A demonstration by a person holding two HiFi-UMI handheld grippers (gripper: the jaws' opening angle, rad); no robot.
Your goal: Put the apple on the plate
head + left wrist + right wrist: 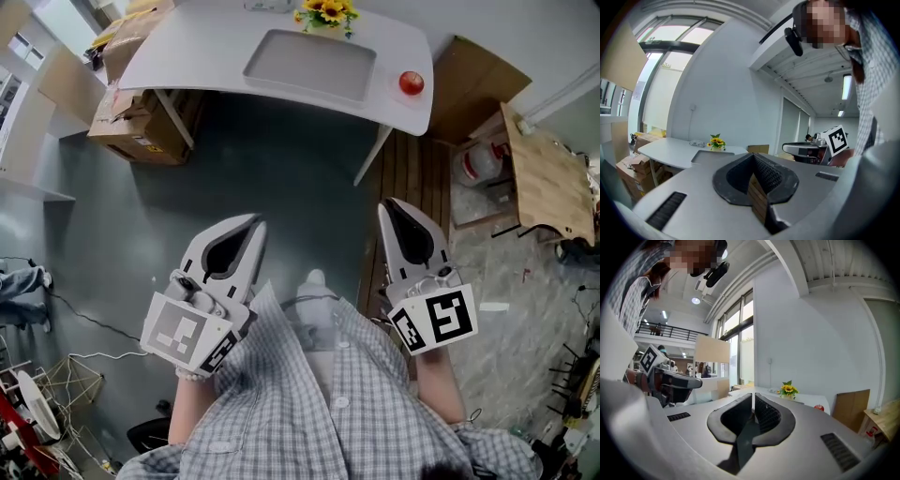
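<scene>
A red apple (411, 82) sits at the right end of the white table (187, 56), far ahead of both grippers; in the right gripper view the apple (819, 407) is a small red dot. A shallow pale dish (697, 143), possibly the plate, lies near the table's far edge beside the sunflowers (326, 11). My left gripper (255, 223) and my right gripper (387, 205) are held in front of the person's chest, pointing at the table. Both are shut with nothing between their jaws. Each shows in its own view: left gripper (753, 157), right gripper (753, 397).
A grey tray (309, 64) lies mid-table. Cardboard boxes (141, 117) stand under the table's left end, and a cardboard panel (469, 80) leans at its right. A small wooden table (548, 178) is further right. Bare grey floor (281, 178) lies between me and the table.
</scene>
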